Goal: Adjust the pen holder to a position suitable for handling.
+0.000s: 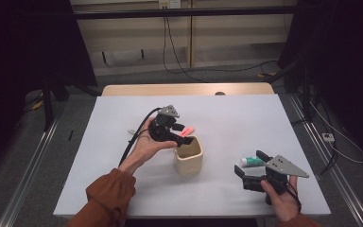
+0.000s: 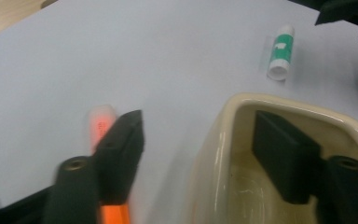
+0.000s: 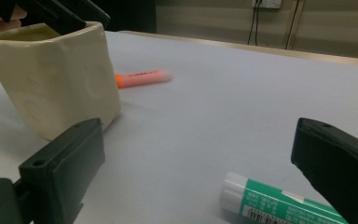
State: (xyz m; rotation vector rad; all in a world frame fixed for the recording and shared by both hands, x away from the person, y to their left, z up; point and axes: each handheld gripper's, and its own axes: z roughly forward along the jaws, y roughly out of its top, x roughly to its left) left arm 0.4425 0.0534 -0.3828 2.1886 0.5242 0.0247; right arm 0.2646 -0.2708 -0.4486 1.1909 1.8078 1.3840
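High view first: the pink-and-orange highlighter sits just behind the far rim of the cream cup, right at my left gripper. From the left gripper view the highlighter shows blurred beside my left jaw, outside the cup's wall, while my other jaw hangs inside the cup. So the jaws straddle the rim with nothing pressed between them; that gripper is released. In the right gripper view the highlighter appears low behind the cup, near the tabletop, though the smear keeps me from saying whether it has come to rest. My judgement is that I meant to put it into the cup and let go on the wrong side of the rim, so it has ended up outside.

My left hand cradles the gripper from below, tilted down toward the cup's mouth, which suits a drop from above.

Further out, my right gripper waits near the front right of the tabletop with its jaws spread on either side of the green-and-white glue stick, which lies flat. In its own view the glue stick lies near the right jaw, and I cannot tell whether they touch. I reckon it is lined up there to take the glue stick next.
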